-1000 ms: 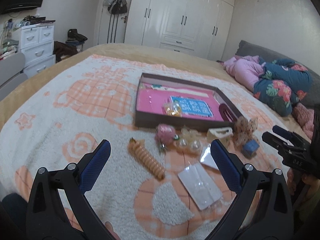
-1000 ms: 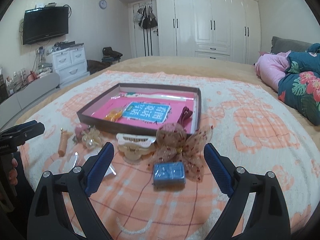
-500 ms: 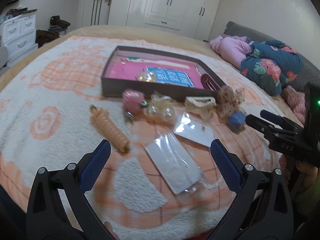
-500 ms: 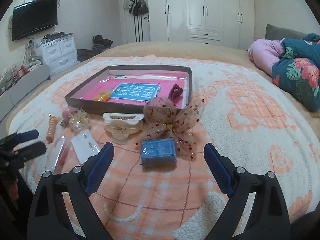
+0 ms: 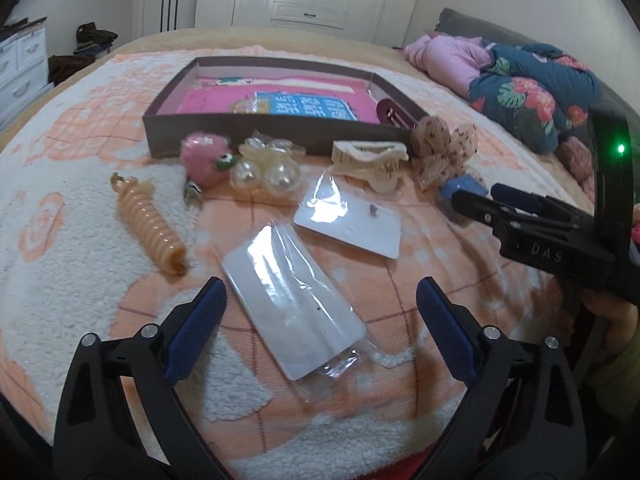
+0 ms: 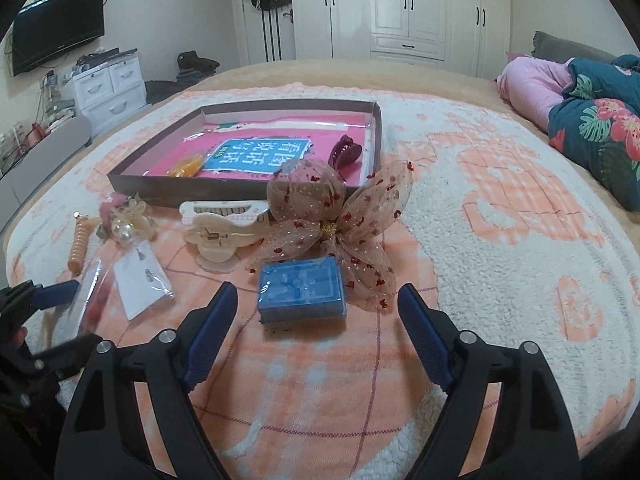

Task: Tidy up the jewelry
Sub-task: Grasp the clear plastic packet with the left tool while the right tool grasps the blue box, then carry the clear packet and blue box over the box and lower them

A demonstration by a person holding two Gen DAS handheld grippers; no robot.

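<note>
On the bed blanket lies a clear packet with a white card (image 5: 292, 304), right between the blue pads of my left gripper (image 5: 322, 312). Its jaws are closing and the pads stand apart from the packet. A small blue box (image 6: 302, 294) sits just ahead of my right gripper (image 6: 316, 308). Those jaws are closing too, with nothing pressed between them. Further back lie a second earring card (image 5: 352, 220), a peach spiral hair tie (image 5: 150, 224), a pink fuzzy ball (image 5: 204, 156), a pearl clip (image 5: 264, 172), a cream claw clip (image 6: 220, 232) and a sheer bow (image 6: 340, 216). Behind them is the brown tray (image 5: 256, 136).
The tray's pink floor holds a maroon claw clip (image 6: 344, 152) and a yellow piece (image 6: 186, 168). My right gripper (image 5: 484, 196) reaches in from the right of the left wrist view. Floral bedding (image 6: 596, 128) lies at the right, and white drawers (image 6: 108, 88) stand far left.
Both grippers have sunk closer to the blanket. The left one came in over the clear packet, the right one nearer the blue box. Both pairs of jaws look slightly narrower.
</note>
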